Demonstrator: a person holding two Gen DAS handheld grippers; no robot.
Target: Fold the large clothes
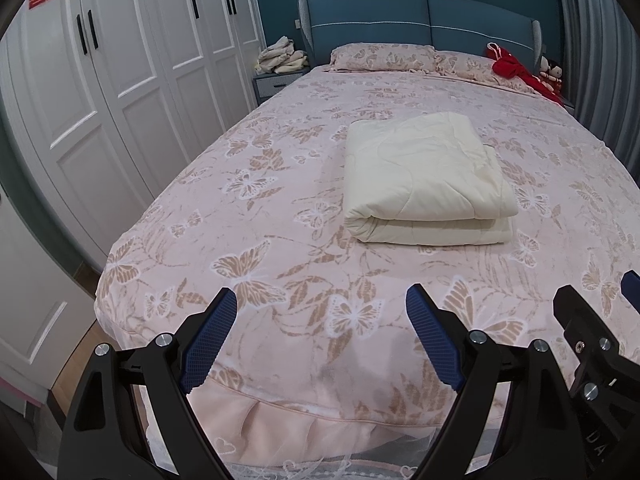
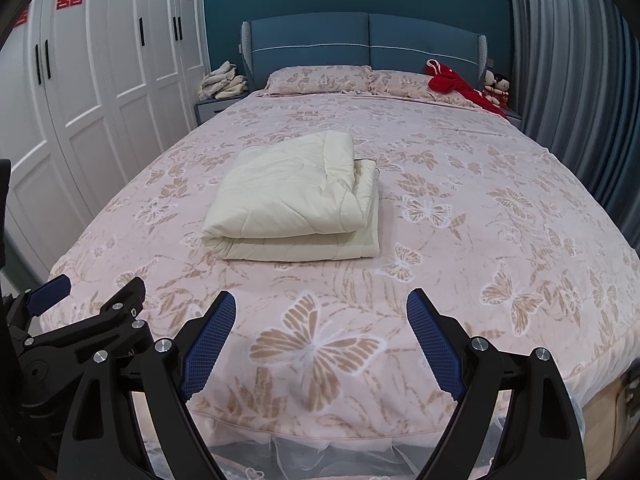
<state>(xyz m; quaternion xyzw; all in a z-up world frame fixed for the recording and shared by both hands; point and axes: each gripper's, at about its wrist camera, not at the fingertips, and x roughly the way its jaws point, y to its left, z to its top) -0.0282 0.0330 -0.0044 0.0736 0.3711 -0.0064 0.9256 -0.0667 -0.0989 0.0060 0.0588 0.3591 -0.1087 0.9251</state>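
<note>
Both of your tools hang over the foot edge of the bed (image 1: 168,216), side by side and tipped down toward the coverlet. The left hand-held gripper (image 1: 322,316) has its jaws spread wide with nothing between them, and the right hand-held gripper (image 2: 322,316) is the same: spread, empty, touching no cloth.

The cream quilt (image 1: 424,184) lies near the middle of the bed, well apart from both tools, already doubled into a thick rectangular bundle. Its rounded fold faces the foot edge; the loose layered edges show on the side toward the curtain (image 2: 576,80).

To my eye the fold looks close to finished, so the step in hand is likely either a final halving or a tidy-up. If you fold again, reach in evenly with both tools and take the two near corners of the bundle, biting through all the layers rather than only the top one. Padding this thick will probably spring back, so lift low, carry the edge across, and press it flat before letting go. Watch the lower layer that pokes out on the curtain side; square it first, or the stack may end up skewed.
</note>
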